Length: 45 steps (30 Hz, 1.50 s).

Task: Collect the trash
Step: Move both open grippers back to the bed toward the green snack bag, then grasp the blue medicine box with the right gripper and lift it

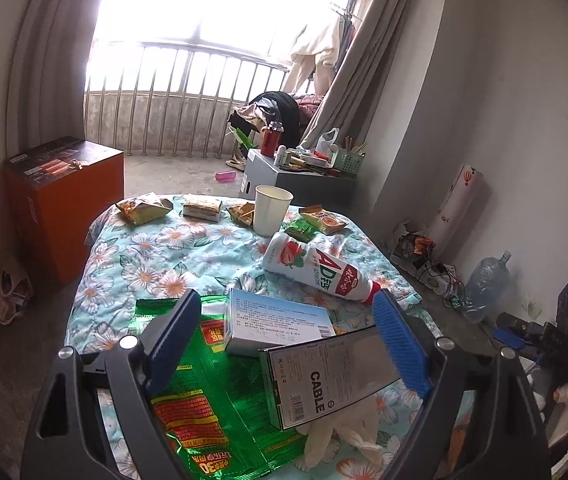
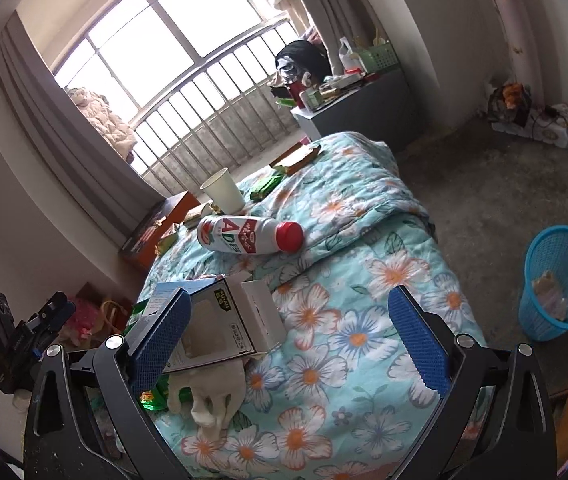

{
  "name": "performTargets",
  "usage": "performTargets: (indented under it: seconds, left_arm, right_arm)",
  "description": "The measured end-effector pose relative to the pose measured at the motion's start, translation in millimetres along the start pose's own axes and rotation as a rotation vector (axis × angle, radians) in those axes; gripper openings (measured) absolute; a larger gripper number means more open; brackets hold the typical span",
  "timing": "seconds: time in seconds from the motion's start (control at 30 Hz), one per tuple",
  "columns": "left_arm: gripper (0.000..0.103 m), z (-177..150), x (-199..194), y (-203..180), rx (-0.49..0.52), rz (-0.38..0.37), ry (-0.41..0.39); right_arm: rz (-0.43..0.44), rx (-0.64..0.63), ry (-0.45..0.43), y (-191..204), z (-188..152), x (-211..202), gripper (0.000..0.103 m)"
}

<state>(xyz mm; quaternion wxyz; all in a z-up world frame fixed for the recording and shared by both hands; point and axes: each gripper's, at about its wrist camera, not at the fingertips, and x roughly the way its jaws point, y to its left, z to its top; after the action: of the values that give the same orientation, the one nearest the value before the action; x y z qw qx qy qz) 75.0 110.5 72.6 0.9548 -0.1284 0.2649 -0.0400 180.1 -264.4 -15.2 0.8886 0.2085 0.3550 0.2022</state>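
Note:
My left gripper is open above the near end of a floral quilt. Between its fingers lie a green snack bag, a white-blue box and a black-grey "CABLE" box, whose right end is close to the right pad; contact is unclear. A white glove lies under the cable box. A white bottle with a red cap lies on its side, and a paper cup stands behind it. My right gripper is open and empty over the quilt, with the cable box by its left finger.
Several snack wrappers lie at the quilt's far end. A blue mesh bin with some trash stands on the floor to the right. An orange box stands left of the quilt, a cluttered grey cabinet behind it.

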Motion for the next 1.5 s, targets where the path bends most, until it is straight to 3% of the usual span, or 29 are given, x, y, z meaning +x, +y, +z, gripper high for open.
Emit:
performTargets:
  seconds: [0.27, 0.53, 0.67, 0.8, 0.9, 1.0, 1.1, 1.2, 1.33, 1.4, 1.5]
  left_arm:
    - [0.085, -9.0, 18.2, 20.1, -0.027, -0.010, 0.044]
    - [0.085, -8.3, 52.1, 39.4, -0.082, -0.049, 0.128]
    - [0.078, -8.3, 68.1, 48.7, -0.116, -0.090, 0.193]
    - [0.063, -9.4, 84.1, 58.4, -0.151, -0.077, 0.258]
    - [0.060, -9.4, 85.9, 66.8, -0.176, -0.061, 0.260]
    - [0.060, -8.2, 81.3, 73.5, -0.186, -0.026, 0.244]
    - [0.060, -8.6, 73.4, 77.8, -0.189, 0.009, 0.222]
    - [0.060, -12.0, 65.7, 82.6, -0.202, 0.044, 0.204]
    - [0.060, -19.4, 58.7, 91.1, -0.212, 0.081, 0.198]
    - [0.060, -22.9, 55.6, 96.3, -0.220, 0.085, 0.198]
    - [0.062, -25.9, 50.4, 103.4, -0.237, 0.079, 0.192]
  right_arm:
    - [0.036, 0.005, 0.091, 13.8, -10.3, 28.5, 0.095]
    - [0.041, -0.006, 0.128, 17.5, -6.1, 48.1, 0.094]
    - [0.039, -0.015, 0.126, 17.3, 1.4, 50.5, 0.094]
    - [0.056, -0.013, 0.121, 14.6, 8.0, 52.2, 0.094]
    - [0.082, -0.065, 0.115, 23.2, 25.1, 53.2, 0.094]
    - [0.162, -0.186, 0.141, 55.9, 53.9, 56.9, 0.094]
    - [0.235, -0.389, 0.235, 113.6, 75.4, 73.5, 0.094]
    - [0.303, -0.600, 0.402, 178.2, 73.9, 106.3, 0.095]
    - [0.258, -0.823, 0.622, 240.3, 41.0, 169.2, 0.095]
    - [0.232, -0.890, 0.739, 257.3, 20.9, 199.8, 0.095]
    - [0.169, -1.024, 0.842, 270.9, -8.0, 230.4, 0.095]
